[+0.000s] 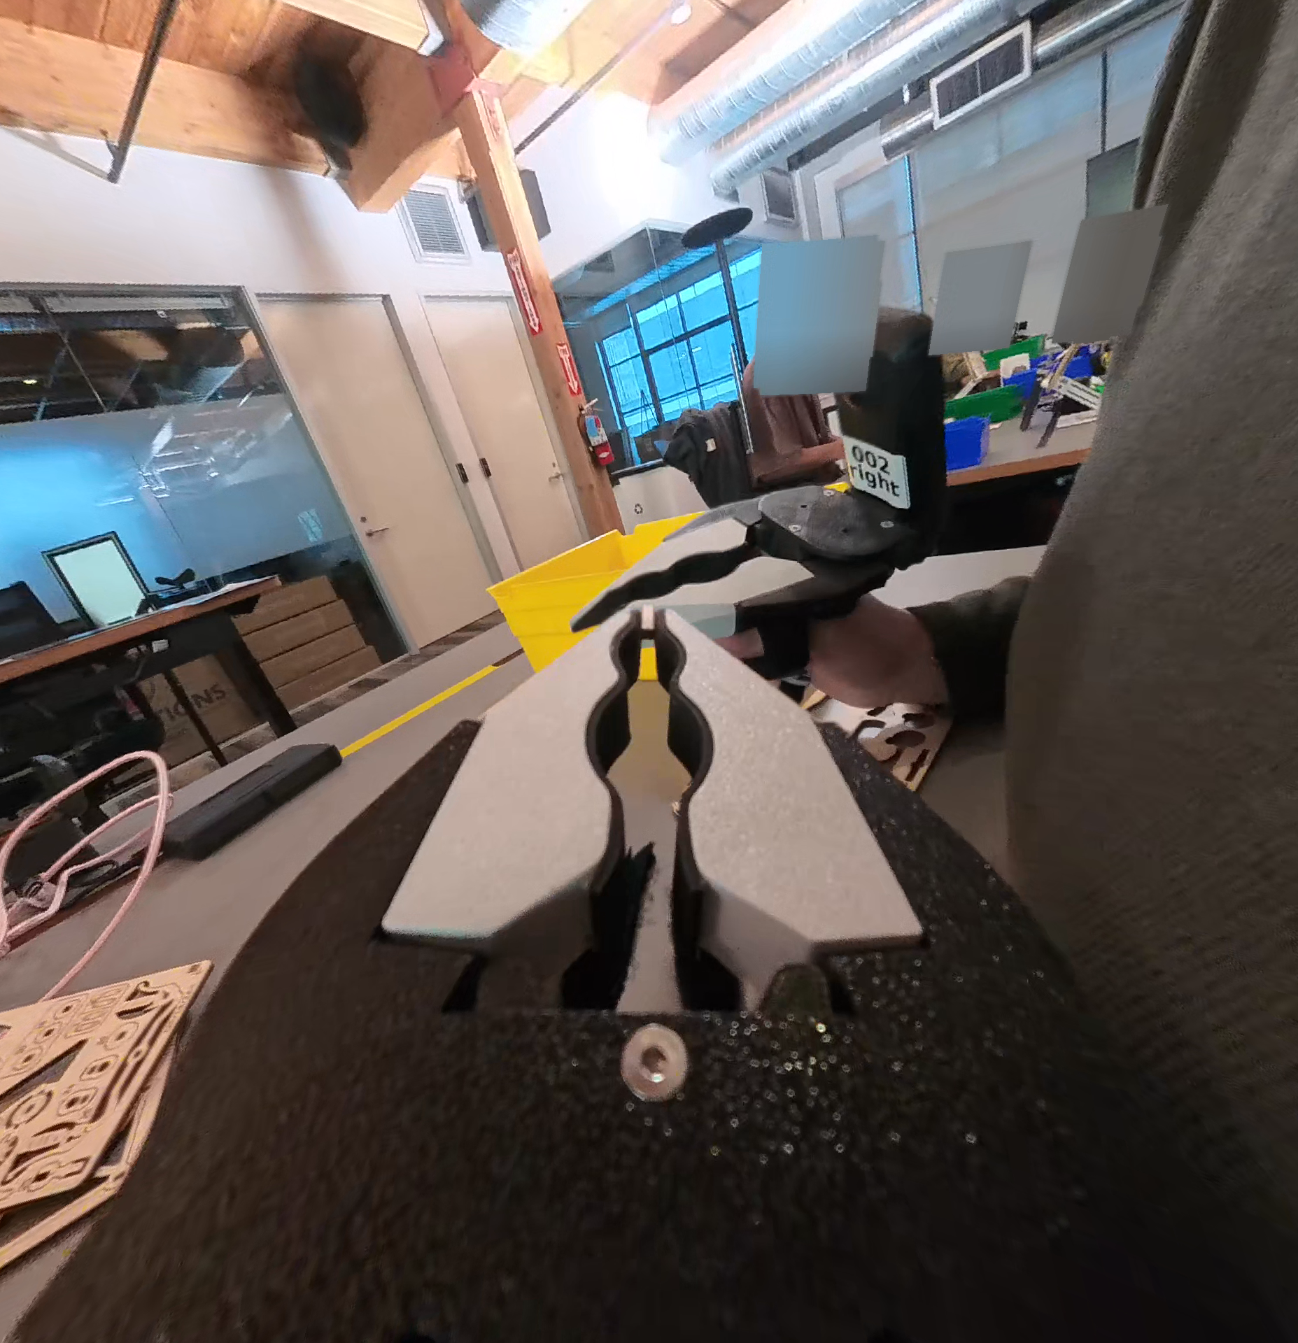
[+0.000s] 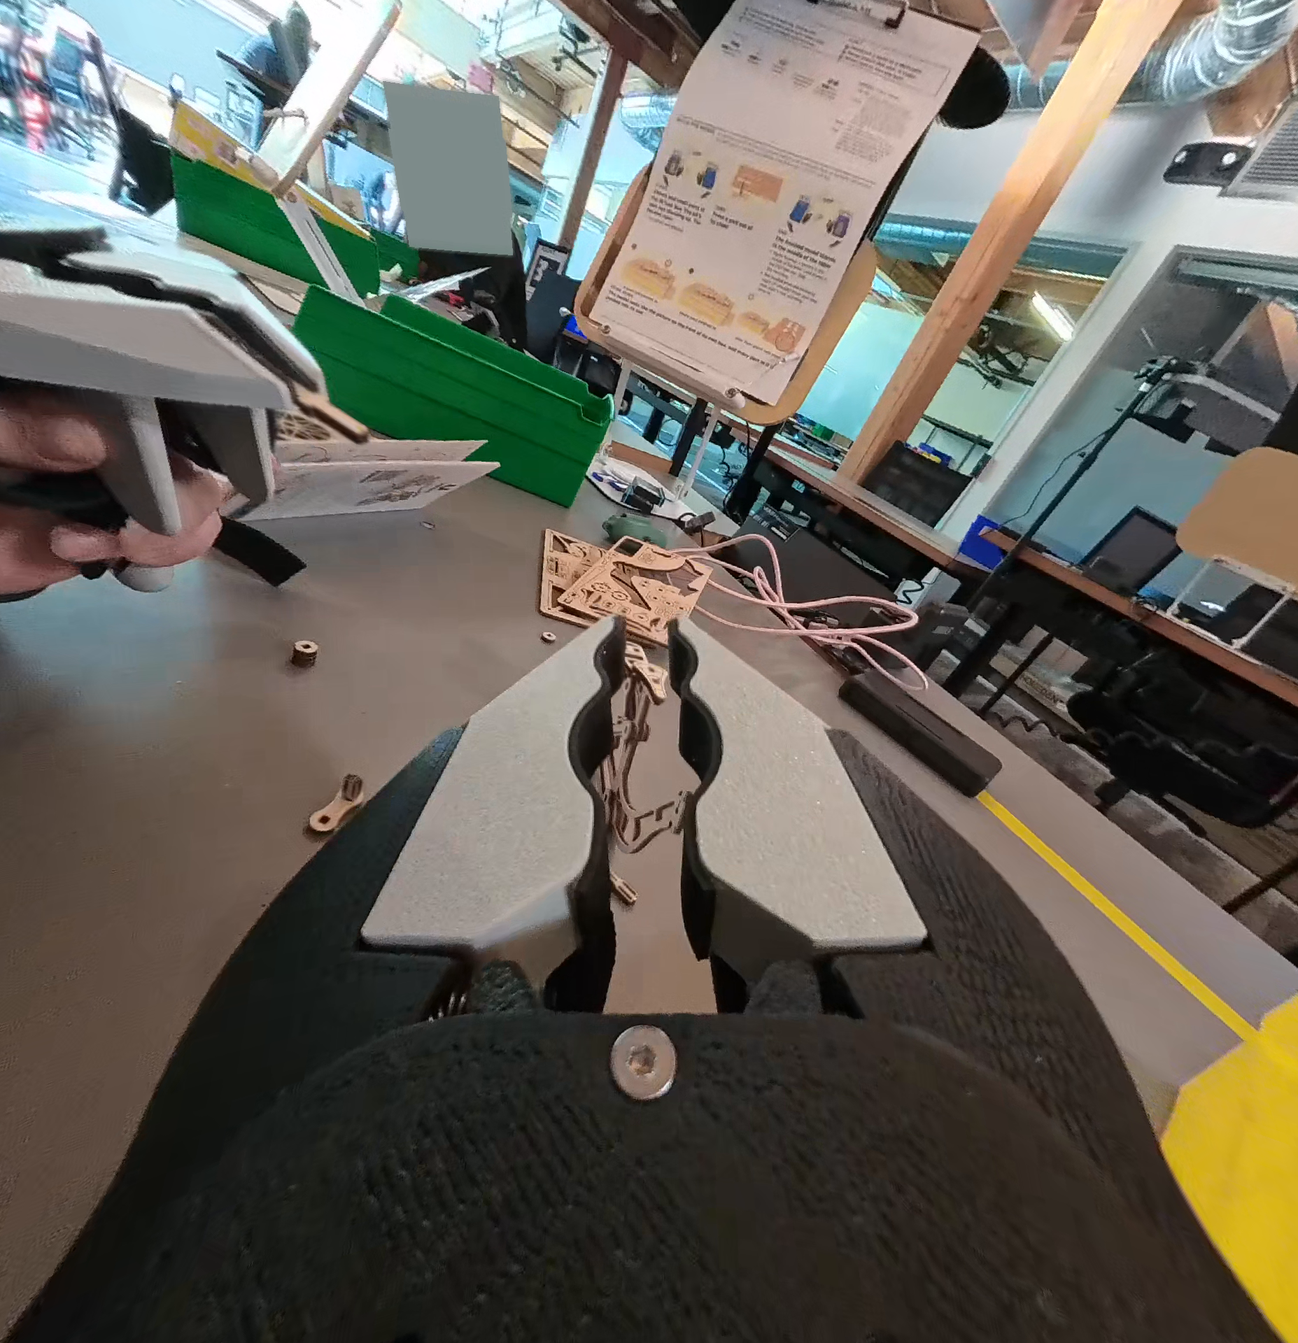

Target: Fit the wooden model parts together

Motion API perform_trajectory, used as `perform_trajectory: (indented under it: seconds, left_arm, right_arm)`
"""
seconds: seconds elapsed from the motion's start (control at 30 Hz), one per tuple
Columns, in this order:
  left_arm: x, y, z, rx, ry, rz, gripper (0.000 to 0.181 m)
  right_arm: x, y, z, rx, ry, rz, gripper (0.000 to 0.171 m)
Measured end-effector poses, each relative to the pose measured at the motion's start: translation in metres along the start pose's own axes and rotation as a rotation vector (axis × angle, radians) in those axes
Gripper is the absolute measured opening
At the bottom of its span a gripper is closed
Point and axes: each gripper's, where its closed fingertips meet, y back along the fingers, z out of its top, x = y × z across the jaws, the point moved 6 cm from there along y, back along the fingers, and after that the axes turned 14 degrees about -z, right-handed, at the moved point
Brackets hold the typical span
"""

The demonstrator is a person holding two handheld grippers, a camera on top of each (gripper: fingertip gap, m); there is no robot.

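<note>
Yellow plastic bin [image 1: 558,592] at the grey table's [image 2: 195,727] far edge, contents hidden. Green plastic bins [image 2: 449,392] behind, holding upright boards. Left gripper [image 1: 649,618] pinching a small flat wooden part [image 2: 337,421] at its tips, raised off the table. Right gripper [image 2: 646,632] narrowly parted, empty, above cut-out wooden sheets [image 2: 617,589]. Pink cable [image 2: 813,603] beside them.

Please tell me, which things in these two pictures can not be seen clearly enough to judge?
- Small wooden piece at the left gripper tips: the left wrist view shows only its end; in the right wrist view it is blurred.
- Right gripper: whether it holds a part is unclear; wooden sheets lie behind its gap.
- Cut-out sheet, left wrist view: mostly covered by a hand and sleeve.
</note>
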Motion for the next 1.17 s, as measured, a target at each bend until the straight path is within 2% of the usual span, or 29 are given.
perform_trajectory:
  seconds: [0.5, 0.67, 0.8, 1.17]
  left_arm:
    - [0.003, 0.001, -0.003, 0.022, 0.008, 0.012, 0.000]
    - [0.008, 0.008, -0.002, 0.087, -0.110, 0.128, 0.001]
    - [0.006, 0.008, 0.000, 0.083, -0.148, 0.136, 0.001]
    - [0.008, 0.012, 0.003, 0.022, -0.103, 0.136, 0.001]
  right_arm:
    - [-0.001, 0.001, -0.002, -0.054, 0.137, -0.092, 0.005]
    - [-0.002, 0.001, -0.002, -0.056, 0.183, -0.130, 0.005]
    - [-0.001, 0.001, -0.002, -0.059, 0.236, -0.140, 0.005]
    - [0.001, 0.000, -0.003, -0.057, 0.188, -0.111, 0.004]
